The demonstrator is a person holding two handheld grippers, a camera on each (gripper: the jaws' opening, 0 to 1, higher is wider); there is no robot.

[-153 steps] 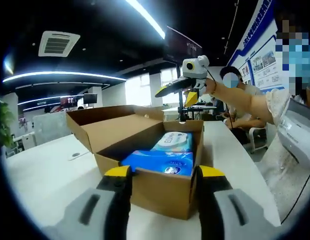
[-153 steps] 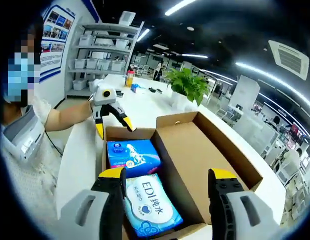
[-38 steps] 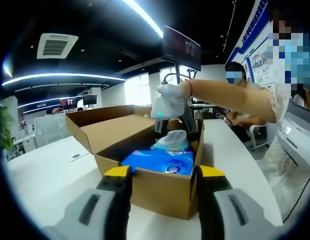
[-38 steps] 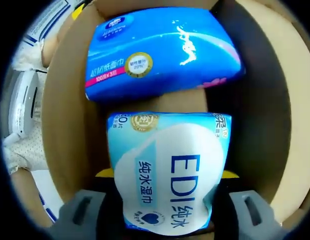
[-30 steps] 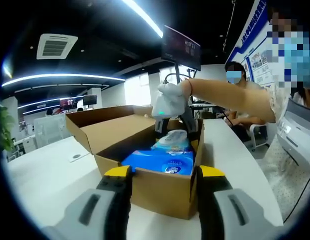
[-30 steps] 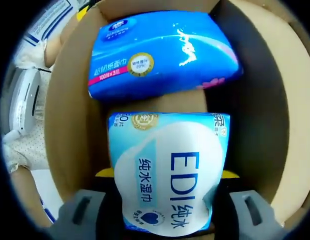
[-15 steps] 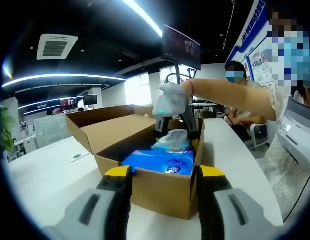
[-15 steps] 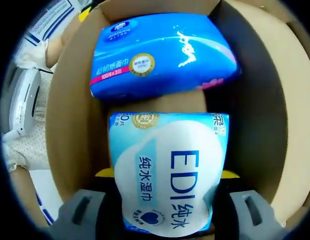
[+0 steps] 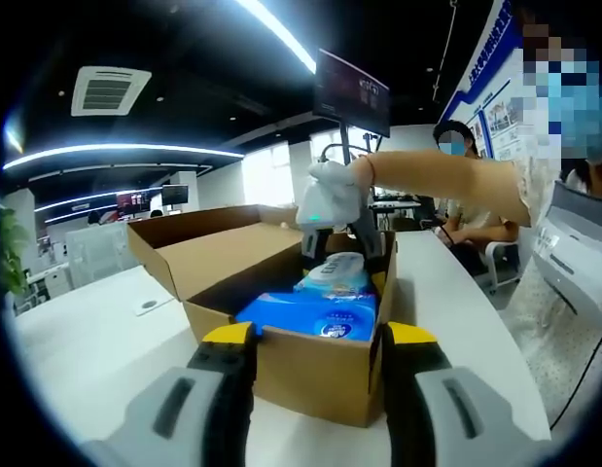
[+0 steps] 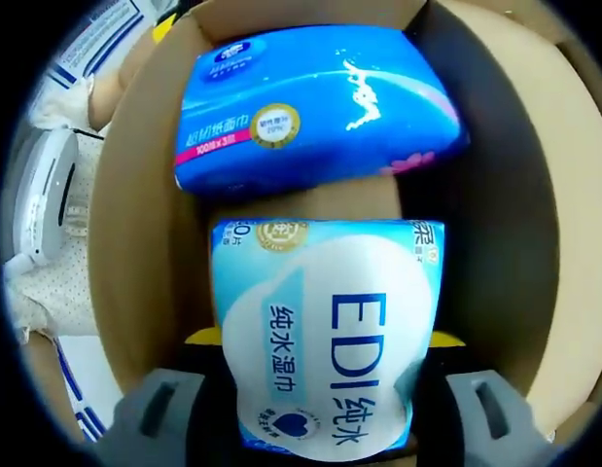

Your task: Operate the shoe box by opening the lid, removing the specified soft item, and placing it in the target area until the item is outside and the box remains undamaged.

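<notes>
We are at the removal step: the shoe box (image 9: 281, 292) stands on the white desk (image 9: 77, 360) with its lid (image 9: 198, 238) already folded back. Our right hand-held gripper (image 10: 317, 341) reaches down into the box, its jaws set on either side of the wet-wipes pack (image 10: 325, 326), apparently closed on it. The blue tissue pack (image 10: 315, 102) lies just beyond, both inside the box. Our left hand-held gripper (image 9: 316, 336) is spread wide, jaws straddling the box's near corner without clearly touching it. Next, we judge, comes a straight lift clear of the cardboard walls, keeping the soft pack from snagging, then setting it on the desk.
</notes>
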